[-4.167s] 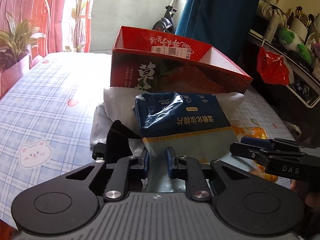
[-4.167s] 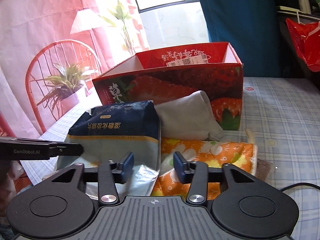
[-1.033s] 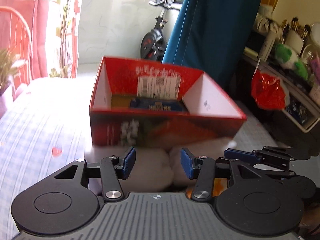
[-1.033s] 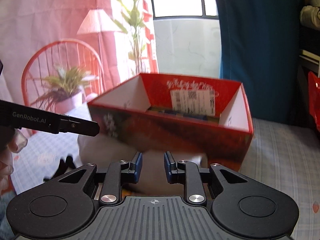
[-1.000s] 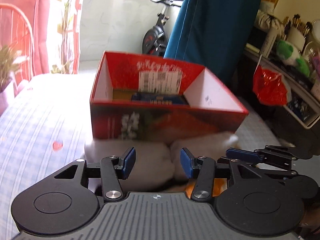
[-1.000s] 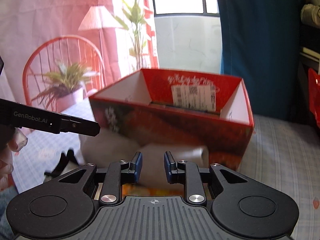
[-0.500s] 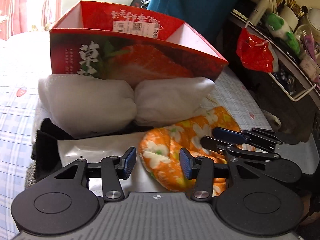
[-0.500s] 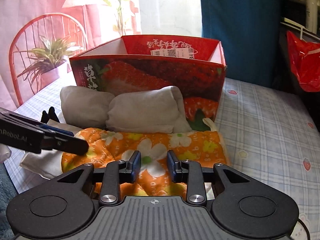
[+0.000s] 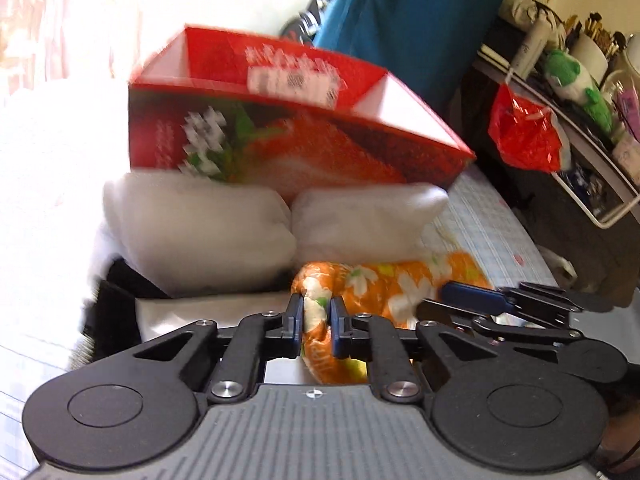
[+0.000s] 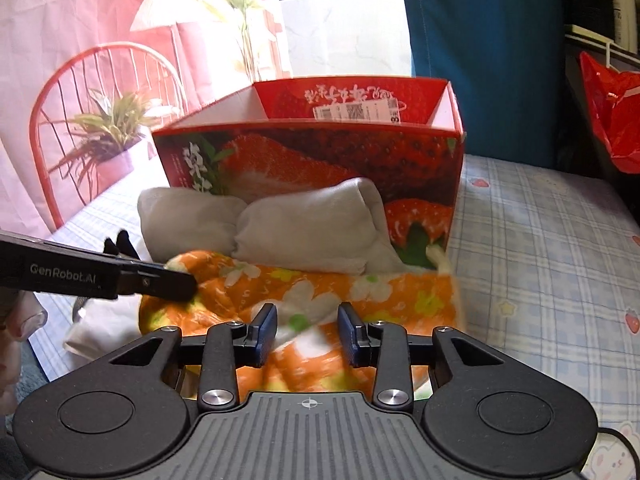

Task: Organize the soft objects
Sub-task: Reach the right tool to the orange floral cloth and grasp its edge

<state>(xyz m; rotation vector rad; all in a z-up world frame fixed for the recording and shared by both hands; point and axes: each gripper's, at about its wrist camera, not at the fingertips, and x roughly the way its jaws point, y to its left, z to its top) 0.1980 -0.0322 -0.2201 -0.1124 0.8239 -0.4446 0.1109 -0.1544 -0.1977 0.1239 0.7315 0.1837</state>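
Note:
An orange flowered cloth (image 10: 320,292) lies on the table in front of a red strawberry box (image 10: 320,160). My left gripper (image 9: 316,320) is shut on the cloth's (image 9: 384,284) left end, and its finger shows in the right wrist view (image 10: 156,278). My right gripper (image 10: 307,332) is open, its fingers straddling the cloth's near edge. Two white soft bundles (image 10: 280,228) lie between the cloth and the box; they also show in the left wrist view (image 9: 224,224).
A black item (image 9: 116,304) and a white sheet (image 9: 212,312) lie at the left of the pile. The checked tablecloth (image 10: 540,260) extends to the right. A red bag (image 9: 524,132) hangs on a shelf at right. A red chair with a plant (image 10: 104,128) stands at left.
My left gripper closed on the left end of the orange cloth. My right gripper opened wider over the cloth's near edge. Earlier the blue packet went into the box.

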